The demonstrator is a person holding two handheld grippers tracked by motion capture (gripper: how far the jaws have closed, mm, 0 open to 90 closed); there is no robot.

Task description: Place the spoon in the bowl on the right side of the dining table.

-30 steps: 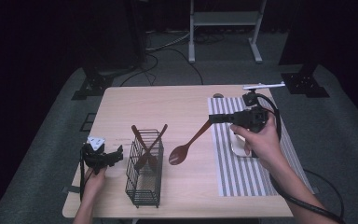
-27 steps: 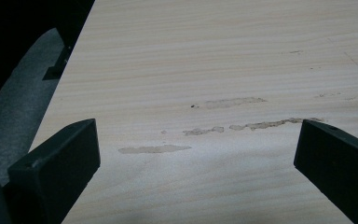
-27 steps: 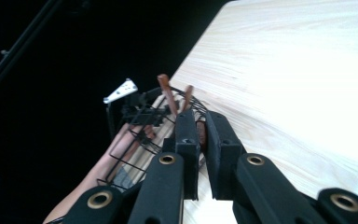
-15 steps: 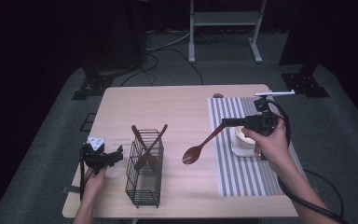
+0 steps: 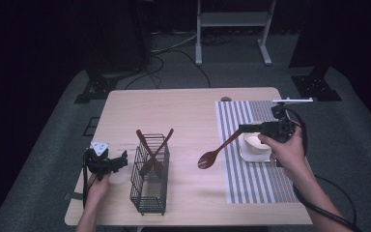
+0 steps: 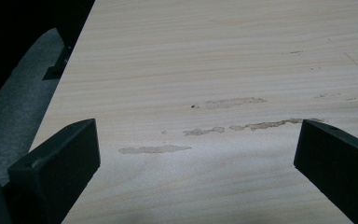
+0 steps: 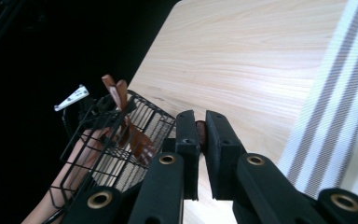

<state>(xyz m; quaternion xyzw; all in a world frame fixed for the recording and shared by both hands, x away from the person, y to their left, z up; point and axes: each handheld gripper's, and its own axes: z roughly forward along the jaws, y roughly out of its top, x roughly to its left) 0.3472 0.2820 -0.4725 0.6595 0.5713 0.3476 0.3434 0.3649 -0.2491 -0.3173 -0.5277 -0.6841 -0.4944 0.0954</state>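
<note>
Table [image 5: 183, 111]: bare wood, room to spare.
Mat [image 5: 251, 183]: striped, at my right; the bowl [image 5: 255, 145] on it sits under my wrist, and I judge a dip could knock it.
Basket [image 5: 149, 176]: wire, two utensils crossed inside.
Right gripper [image 7: 202, 137]: jaws pinched on the spoon's handle end.
Spoon [image 5: 215, 152]: in the air between basket and mat, head drooping; held so far back, it may swivel or slip.
Left gripper [image 5: 110, 162]: jaws wide, holding nothing, low beside the basket.
</note>
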